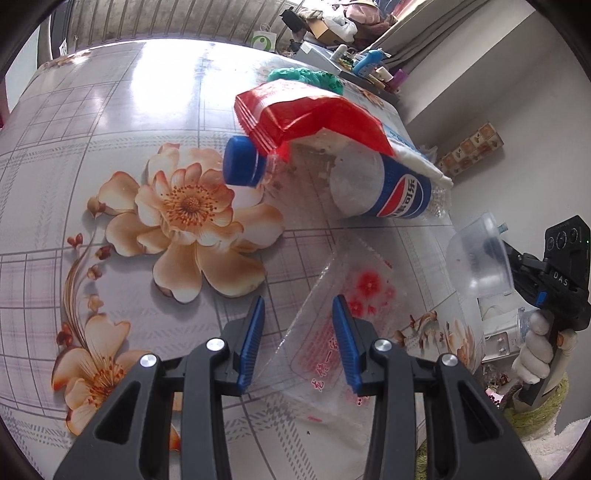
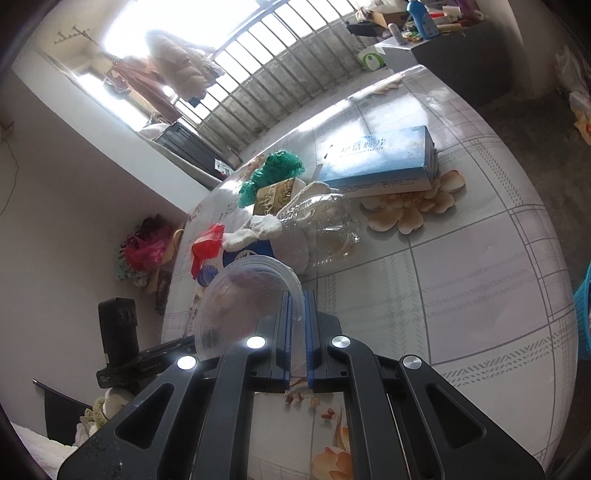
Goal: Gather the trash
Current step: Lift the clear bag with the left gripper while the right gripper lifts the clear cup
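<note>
Clear plastic cup (image 2: 243,295) sits pinched in the right gripper's (image 2: 299,295) jaws; left gripper (image 1: 299,306) partly open, empty.

A: Background only. The surface (image 1: 110,110) carries a glossy floral cloth, big peach flower (image 1: 188,203) printed left of centre.

B: Blue flat box (image 2: 380,162) at the far side, lying on another printed flower.

A: Green netted bundle (image 2: 273,170) just left of it, gold-patterned small box (image 2: 275,195) touching the bundle.

B: Beyond the surface, a barred window railing (image 2: 258,92). Puffy coat (image 2: 181,66) hangs in front of the bright window.

A: White paper bag with green logo (image 1: 264,38) stands by the railing. Cluttered low cabinet (image 2: 443,48) in the corner, blue bottle (image 2: 421,18) on top.

B: Pink-red bundle (image 2: 144,247) by the wall, contents unclear.
</note>
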The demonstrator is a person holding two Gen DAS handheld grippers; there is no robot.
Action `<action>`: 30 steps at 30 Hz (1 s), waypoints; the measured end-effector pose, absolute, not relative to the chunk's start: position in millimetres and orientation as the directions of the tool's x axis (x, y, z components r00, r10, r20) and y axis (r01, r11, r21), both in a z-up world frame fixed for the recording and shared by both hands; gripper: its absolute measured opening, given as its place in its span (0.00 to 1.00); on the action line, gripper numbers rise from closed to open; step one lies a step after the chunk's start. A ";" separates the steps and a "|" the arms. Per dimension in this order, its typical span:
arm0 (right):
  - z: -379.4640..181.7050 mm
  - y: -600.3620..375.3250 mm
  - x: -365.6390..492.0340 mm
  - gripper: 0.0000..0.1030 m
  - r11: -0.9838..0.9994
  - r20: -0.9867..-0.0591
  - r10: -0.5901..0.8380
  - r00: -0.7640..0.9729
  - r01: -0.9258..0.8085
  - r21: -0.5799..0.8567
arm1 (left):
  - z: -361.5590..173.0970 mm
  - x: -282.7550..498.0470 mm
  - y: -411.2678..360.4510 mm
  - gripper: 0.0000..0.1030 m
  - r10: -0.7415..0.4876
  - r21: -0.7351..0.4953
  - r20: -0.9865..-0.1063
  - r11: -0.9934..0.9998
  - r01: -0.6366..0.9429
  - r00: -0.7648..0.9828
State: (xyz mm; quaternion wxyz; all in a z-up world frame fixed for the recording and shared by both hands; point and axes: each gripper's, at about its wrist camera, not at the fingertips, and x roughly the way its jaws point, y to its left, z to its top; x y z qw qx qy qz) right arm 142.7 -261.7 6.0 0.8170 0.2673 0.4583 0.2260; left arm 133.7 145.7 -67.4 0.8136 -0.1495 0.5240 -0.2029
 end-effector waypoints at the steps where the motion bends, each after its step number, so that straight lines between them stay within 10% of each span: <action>1: 5.7 -260.5 142.5 0.04 0.745 -0.621 0.625 0.474 -0.125 0.655 | -67.3 132.9 147.0 0.35 -0.485 -0.456 -0.792 0.874 0.170 0.371; 30: -30.9 -191.4 153.1 0.05 0.819 -0.736 0.569 0.367 -0.174 0.546 | -56.9 48.8 198.4 0.44 -0.687 -0.659 -0.678 0.725 0.200 0.261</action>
